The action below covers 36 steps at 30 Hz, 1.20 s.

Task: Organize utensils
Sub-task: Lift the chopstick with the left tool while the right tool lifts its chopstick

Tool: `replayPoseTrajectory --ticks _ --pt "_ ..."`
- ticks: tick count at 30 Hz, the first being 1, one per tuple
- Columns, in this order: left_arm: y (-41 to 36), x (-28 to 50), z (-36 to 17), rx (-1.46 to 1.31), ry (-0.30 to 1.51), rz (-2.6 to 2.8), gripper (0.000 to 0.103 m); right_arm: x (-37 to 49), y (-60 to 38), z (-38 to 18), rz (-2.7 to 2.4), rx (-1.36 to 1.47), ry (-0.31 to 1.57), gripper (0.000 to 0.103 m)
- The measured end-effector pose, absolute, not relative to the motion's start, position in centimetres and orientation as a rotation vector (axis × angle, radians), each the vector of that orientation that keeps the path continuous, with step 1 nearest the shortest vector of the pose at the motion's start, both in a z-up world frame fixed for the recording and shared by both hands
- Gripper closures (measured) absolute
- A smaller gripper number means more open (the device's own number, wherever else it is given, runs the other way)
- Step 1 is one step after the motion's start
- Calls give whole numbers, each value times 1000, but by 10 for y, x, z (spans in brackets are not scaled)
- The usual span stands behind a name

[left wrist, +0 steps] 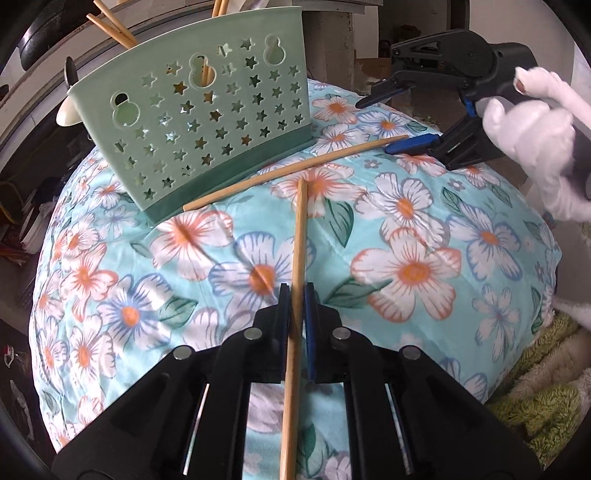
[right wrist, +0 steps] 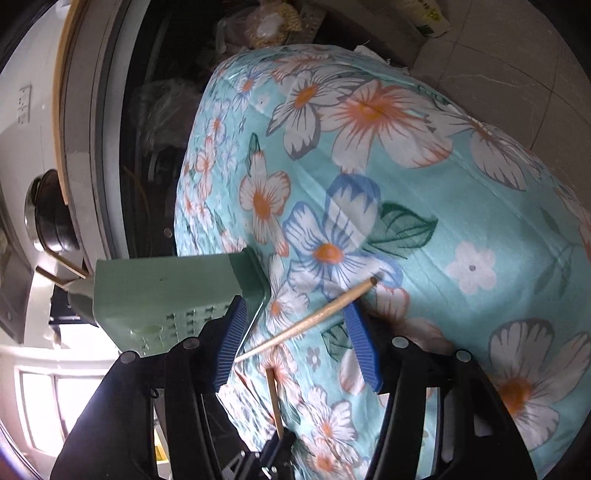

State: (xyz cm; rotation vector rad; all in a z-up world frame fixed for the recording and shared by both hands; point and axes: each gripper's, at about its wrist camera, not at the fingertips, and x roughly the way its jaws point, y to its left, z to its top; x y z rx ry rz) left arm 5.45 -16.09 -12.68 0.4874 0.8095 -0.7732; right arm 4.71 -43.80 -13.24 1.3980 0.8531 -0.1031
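My left gripper (left wrist: pixel 295 291) is shut on a wooden chopstick (left wrist: pixel 297 258) that points away from me over the floral cloth (left wrist: pixel 406 229). A second chopstick (left wrist: pixel 295 168) lies on the cloth beside the green star-holed utensil basket (left wrist: pixel 207 122), which holds more chopsticks (left wrist: pixel 114 22). My right gripper (left wrist: pixel 388 123) is open at the far right, its jaws around the second chopstick's tip. In the right wrist view the open right gripper (right wrist: pixel 295 317) straddles that chopstick (right wrist: pixel 314 317) next to the basket (right wrist: pixel 166 291); the left gripper's chopstick (right wrist: pixel 275 402) shows below.
The cloth covers a rounded mound with drop-offs on all sides. A white spoon (left wrist: pixel 68 110) sticks out of the basket's left end. Green fluffy fabric (left wrist: pixel 535 398) lies at the lower right. A dark pot (right wrist: pixel 48 218) sits at the left.
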Motion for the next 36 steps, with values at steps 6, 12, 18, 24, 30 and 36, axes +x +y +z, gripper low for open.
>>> replayPoseTrajectory --ticks 6,12,18,24,30,36 --pt "-147 46 -125 476 803 -783 96 44 -438 -136 -179 1451 814 57" --pt "-133 36 -122 472 797 -777 96 36 -439 -142 -206 1484 805 70" --pt "-109 30 -120 457 804 -737 96 27 -443 -153 -208 1526 804 92" --pt "-78 30 -115 435 822 -656 96 21 -448 -157 -172 1536 791 92" --pt "-55 43 -113 396 851 -564 96 14 -455 -152 -114 1484 817 91" --pt "-51 51 -114 396 862 -537 96 -9 -470 -138 -74 1398 843 90"
